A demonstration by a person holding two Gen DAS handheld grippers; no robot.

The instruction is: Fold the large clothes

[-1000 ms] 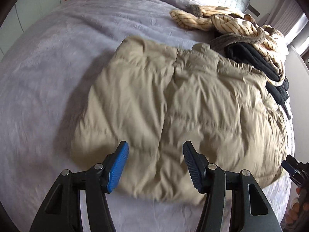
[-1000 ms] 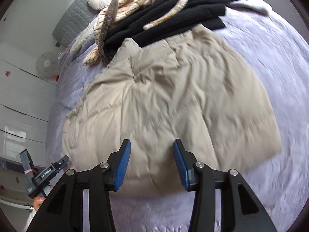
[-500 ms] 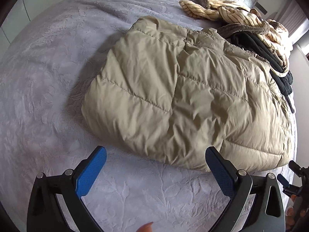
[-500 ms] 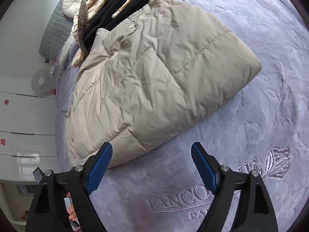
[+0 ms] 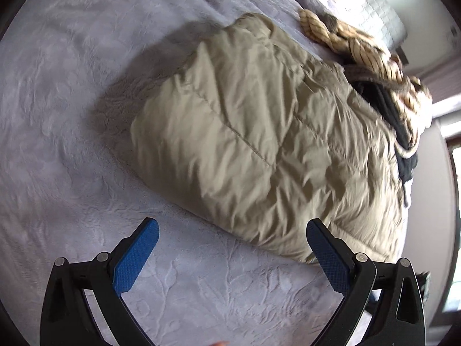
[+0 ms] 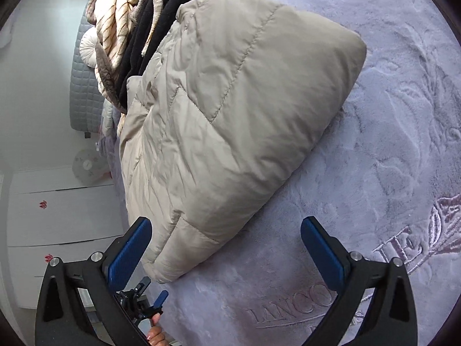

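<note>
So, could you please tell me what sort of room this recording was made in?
Most likely a bedroom. A beige puffer jacket lies folded on a bed's lilac embossed bedspread, with a grey quilted headboard and round cushion beyond, and white drawers beside.

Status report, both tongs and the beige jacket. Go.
Left tongs open, empty, short of the jacket hem. Right tongs open, empty. Beige puffer jacket folded on the grey blanket. Clothes pile touching its far edge.
</note>
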